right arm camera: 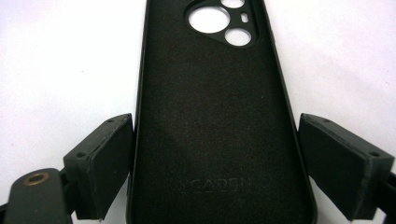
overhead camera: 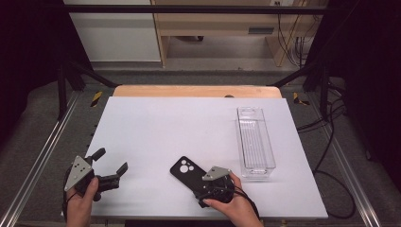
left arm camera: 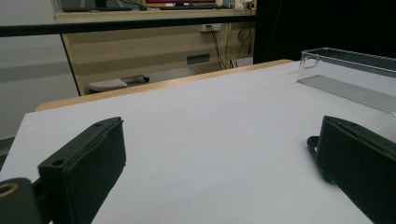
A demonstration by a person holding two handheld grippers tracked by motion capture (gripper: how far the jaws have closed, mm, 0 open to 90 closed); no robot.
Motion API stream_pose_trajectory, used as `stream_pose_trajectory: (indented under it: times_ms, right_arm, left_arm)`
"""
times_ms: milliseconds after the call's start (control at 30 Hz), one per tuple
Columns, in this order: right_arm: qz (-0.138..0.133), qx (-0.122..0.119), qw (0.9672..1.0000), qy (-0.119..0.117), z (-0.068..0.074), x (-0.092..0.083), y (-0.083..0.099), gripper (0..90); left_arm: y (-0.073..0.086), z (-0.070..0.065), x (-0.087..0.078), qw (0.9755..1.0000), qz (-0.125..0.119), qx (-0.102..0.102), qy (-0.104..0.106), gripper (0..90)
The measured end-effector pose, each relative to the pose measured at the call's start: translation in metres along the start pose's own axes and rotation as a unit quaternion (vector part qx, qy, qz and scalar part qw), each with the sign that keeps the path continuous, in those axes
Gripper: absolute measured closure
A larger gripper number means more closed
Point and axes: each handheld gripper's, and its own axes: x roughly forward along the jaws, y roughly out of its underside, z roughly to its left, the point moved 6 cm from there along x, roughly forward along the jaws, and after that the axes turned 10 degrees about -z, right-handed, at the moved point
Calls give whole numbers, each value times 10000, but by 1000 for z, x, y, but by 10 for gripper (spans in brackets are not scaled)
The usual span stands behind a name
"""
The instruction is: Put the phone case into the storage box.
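A black phone case lies flat on the white table, inner side up, camera cut-outs at its far end. My right gripper reaches over its near end from the front edge. In the right gripper view the case runs between the two pads, which stand close against its long sides; the jaws of the right gripper are spread wide and I see no squeeze on the case. My left gripper rests near the table's front left, open with nothing between its fingers.
A long clear plastic bin stands empty on the right side of the table, also seen from the left gripper. A wooden edge borders the far side. Black frame bars and cables flank the table.
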Motion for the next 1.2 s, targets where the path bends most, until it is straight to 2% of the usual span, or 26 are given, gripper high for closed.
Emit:
stream_pose_trajectory:
  times_ms: [700, 900, 1067, 1200]
  right_arm:
    - [-129, 62, 9999, 5, 2, 3, 1, 82]
    - [98, -8, 9999, -53, 4, 8, -2, 13]
    - [404, 46, 9992, -24, 3, 9, -6, 39]
    - [467, 17, 9989, 1, 2, 9, -7, 63]
  left_arm:
    - [0, 0, 0, 10000, 12, 12, 10, 18]
    - [0, 0, 0, 10000, 19, 18, 14, 19]
    - [1, 0, 0, 10000, 21, 17, 6, 18]
    - [1, 0, 0, 10000, 25, 18, 18, 18]
